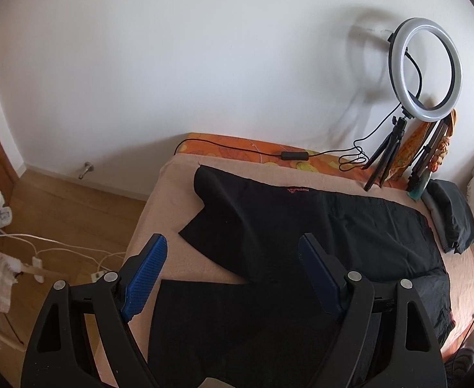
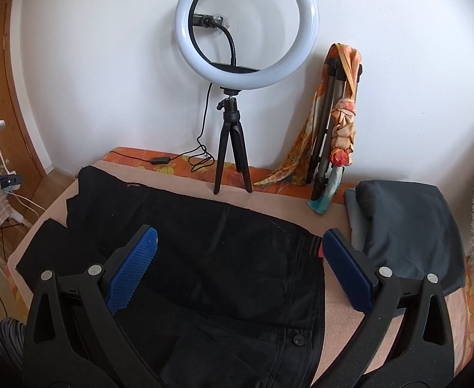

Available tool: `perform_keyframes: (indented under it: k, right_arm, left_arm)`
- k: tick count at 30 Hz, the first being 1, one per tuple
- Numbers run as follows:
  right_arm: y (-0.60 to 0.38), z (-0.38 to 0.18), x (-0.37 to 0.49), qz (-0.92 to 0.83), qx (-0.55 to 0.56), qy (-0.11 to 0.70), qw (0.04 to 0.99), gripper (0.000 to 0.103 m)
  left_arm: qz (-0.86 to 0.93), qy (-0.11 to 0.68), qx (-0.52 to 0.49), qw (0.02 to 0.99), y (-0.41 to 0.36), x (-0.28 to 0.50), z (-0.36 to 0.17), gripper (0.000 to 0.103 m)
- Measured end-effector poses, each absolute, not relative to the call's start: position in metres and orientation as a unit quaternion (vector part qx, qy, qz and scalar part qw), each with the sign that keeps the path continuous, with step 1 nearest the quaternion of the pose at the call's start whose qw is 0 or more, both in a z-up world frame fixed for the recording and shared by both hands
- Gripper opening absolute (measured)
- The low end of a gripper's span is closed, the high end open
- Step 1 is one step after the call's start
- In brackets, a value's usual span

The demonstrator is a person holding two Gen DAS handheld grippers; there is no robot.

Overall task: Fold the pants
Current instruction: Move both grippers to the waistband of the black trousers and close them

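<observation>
Jaws, both pairs: spread wide, nothing between the blue pads, neither touching cloth. My left gripper (image 1: 233, 242) hangs above the leg end of the pants; my right gripper (image 2: 240, 239) hangs above the waist end.

Pants (image 1: 317, 226): black, laid out across the bed, two legs parted toward the left edge, waist toward the right with a button (image 2: 297, 340) showing near my right jaws.

Bed (image 1: 146, 226): covered by a peach blanket, an orange patterned sheet along the wall side.

Ring light (image 2: 246, 29): lit, on a small black tripod (image 2: 232, 158) standing at the wall edge of the bed, its cable trailing left.

Second tripod (image 2: 327, 129): folded, leaning on the wall, wrapped in a patterned scarf.

Grey folded garment (image 2: 408, 226): right of the pants, just beside the waist.
</observation>
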State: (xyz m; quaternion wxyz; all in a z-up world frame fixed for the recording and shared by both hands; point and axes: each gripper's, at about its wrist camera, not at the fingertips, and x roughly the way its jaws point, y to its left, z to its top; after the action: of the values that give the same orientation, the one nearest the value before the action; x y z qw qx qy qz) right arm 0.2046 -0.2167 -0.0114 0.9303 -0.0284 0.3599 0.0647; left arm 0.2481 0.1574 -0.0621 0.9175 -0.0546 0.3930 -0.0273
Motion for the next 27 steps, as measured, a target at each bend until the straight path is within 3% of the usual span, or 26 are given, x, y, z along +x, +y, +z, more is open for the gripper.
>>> perform_keyframes:
  k: [16,27]
  right_arm:
    - [-0.207,-0.114,0.347,0.107,-0.105,0.459,0.876,0.103]
    - [-0.191,-0.183,0.400,0.146,-0.154,0.503,0.838,0.103]
  left_arm:
    - [-0.024,0.464,-0.140,0.874,0.192,0.400,-0.120,0.083]
    - [-0.006,0.544,-0.136,0.828,0.192,0.473,-0.189,0.083]
